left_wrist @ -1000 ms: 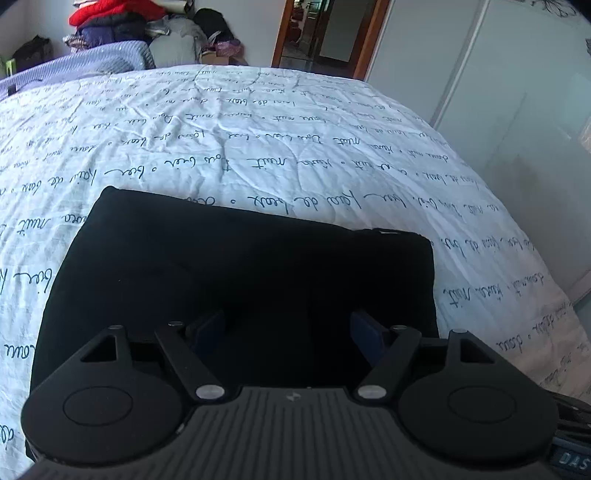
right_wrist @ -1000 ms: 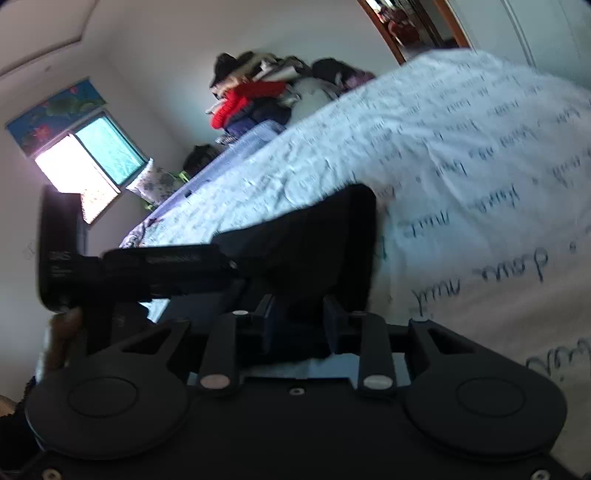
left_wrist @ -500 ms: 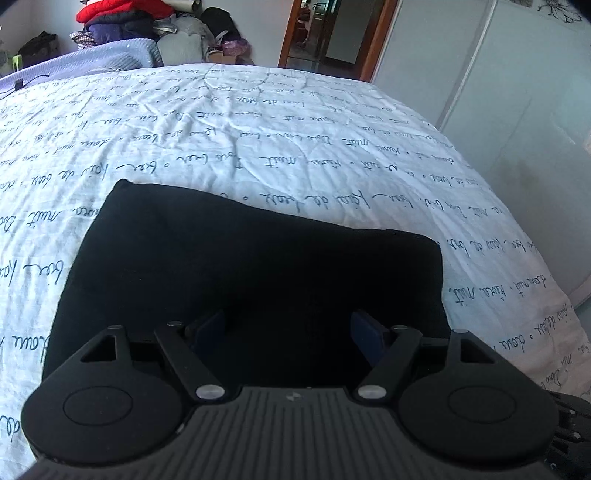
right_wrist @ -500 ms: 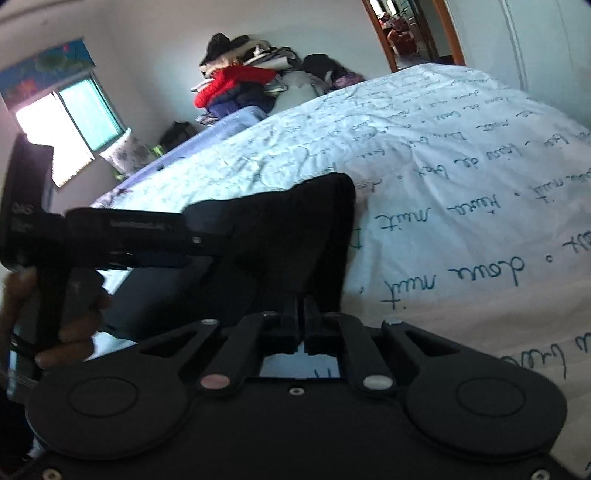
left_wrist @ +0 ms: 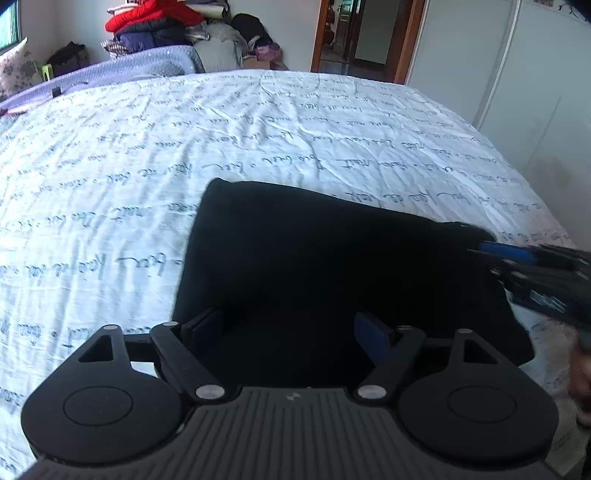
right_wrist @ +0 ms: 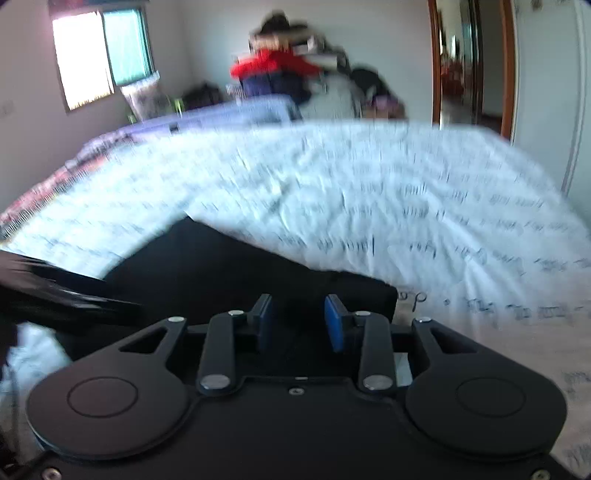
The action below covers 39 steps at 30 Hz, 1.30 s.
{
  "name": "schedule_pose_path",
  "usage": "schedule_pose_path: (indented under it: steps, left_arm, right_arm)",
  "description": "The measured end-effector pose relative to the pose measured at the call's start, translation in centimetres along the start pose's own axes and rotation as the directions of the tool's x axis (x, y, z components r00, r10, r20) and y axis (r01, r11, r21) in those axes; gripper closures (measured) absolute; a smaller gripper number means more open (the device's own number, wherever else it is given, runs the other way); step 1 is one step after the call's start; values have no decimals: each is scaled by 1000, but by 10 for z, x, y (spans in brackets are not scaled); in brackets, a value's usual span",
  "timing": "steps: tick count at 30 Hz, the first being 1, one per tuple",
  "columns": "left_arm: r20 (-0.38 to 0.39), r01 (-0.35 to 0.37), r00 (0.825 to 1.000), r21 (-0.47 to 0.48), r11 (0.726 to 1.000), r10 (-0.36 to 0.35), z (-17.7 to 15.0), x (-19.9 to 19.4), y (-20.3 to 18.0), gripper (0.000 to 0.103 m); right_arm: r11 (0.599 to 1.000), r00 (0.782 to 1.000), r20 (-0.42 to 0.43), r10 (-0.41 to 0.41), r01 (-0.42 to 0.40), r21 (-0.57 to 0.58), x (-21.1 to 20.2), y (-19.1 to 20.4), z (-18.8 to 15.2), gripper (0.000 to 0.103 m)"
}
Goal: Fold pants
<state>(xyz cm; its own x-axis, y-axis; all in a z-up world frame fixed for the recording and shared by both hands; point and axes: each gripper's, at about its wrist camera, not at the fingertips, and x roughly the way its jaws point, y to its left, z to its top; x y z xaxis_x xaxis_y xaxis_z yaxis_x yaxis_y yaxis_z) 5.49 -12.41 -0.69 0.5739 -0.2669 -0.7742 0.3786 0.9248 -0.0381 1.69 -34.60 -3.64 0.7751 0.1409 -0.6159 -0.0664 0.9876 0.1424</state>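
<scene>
The black pants [left_wrist: 332,258] lie folded into a flat block on the white bedcover [left_wrist: 258,140] printed with script. My left gripper [left_wrist: 291,325] hovers over the block's near edge, its jaws wide and still opening, with only cloth below them. In the right wrist view the pants [right_wrist: 229,269] fill the lower left. My right gripper [right_wrist: 299,314] stands over their near right corner. Its blue pads [right_wrist: 334,321] are apart and opening, with nothing pinched. The right gripper [left_wrist: 491,254] also shows, blurred, at the block's right corner. The left gripper's body [right_wrist: 55,291] crosses the left edge.
A heap of clothes [left_wrist: 155,22] is stacked beyond the bed's far end, beside a lilac blanket [left_wrist: 129,70]. A wooden doorway [left_wrist: 354,37] and white wardrobe doors [left_wrist: 517,92] stand on the right. A window [right_wrist: 99,70] is at the far left. The bed's edge drops off at the right.
The right gripper rolled upright, shut fully, then opened its pads again while shifting over the pants' corner. The left gripper slid left, so the pants now sit further right in its view.
</scene>
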Motion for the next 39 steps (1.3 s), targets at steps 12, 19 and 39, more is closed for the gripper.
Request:
schedule_pose_path:
  steps: [12, 19, 39]
  left_arm:
    - [-2, 20, 1000, 18, 1000, -20, -3, 11, 3, 14]
    - [-5, -10, 1000, 65, 998, 10, -5, 17, -2, 12]
    - [-54, -14, 998, -1, 1000, 14, -24, 3, 73, 11]
  right_arm:
    - [998, 1000, -1, 1, -1, -58, -7, 13, 10, 72]
    - [994, 996, -46, -77, 73, -84, 17, 17, 12, 69]
    - [939, 959, -219, 178, -232, -253, 149, 144, 106, 61]
